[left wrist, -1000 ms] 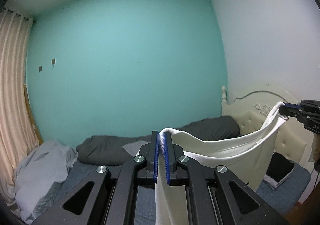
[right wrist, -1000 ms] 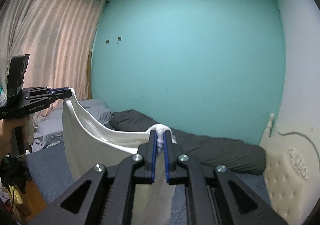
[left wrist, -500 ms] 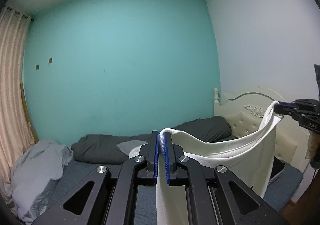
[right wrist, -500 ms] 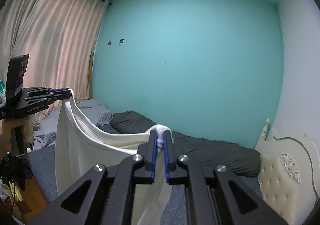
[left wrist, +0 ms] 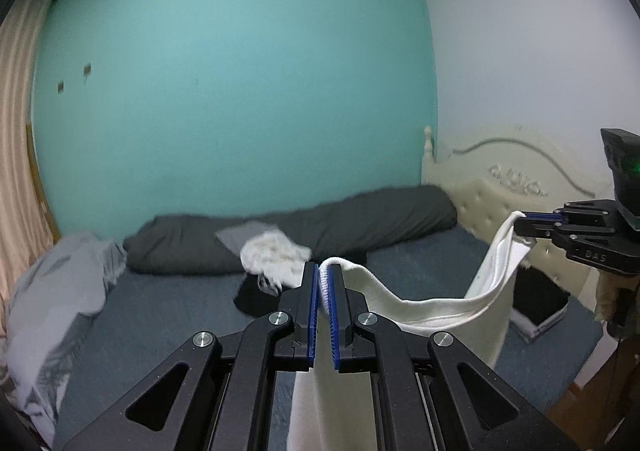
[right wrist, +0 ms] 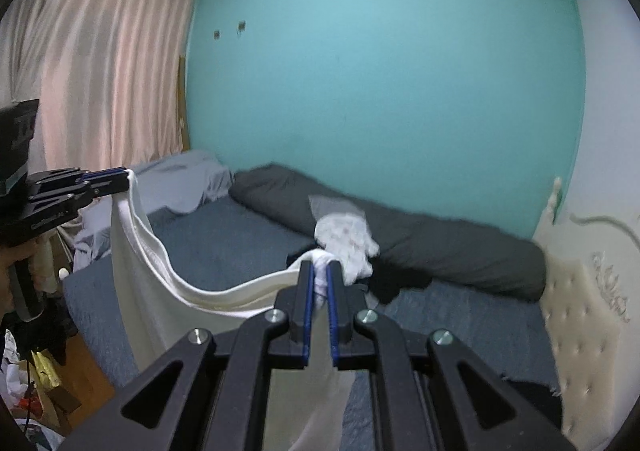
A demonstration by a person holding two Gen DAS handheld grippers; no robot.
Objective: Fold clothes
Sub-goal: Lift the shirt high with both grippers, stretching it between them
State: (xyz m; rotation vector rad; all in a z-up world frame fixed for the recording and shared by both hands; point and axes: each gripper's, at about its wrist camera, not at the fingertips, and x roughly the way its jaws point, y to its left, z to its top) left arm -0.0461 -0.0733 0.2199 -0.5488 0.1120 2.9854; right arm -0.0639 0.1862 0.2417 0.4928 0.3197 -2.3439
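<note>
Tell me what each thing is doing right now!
left gripper: shut on the white garment's edge.
right gripper: shut on the white garment's other end.
white garment: held up between both grippers, sagging in the middle, hanging down.
dark duvet: lying rolled along the wall.
white crumpled cloth: lying unfolded on the bed.
black folded stack: folded, by the headboard.
</note>
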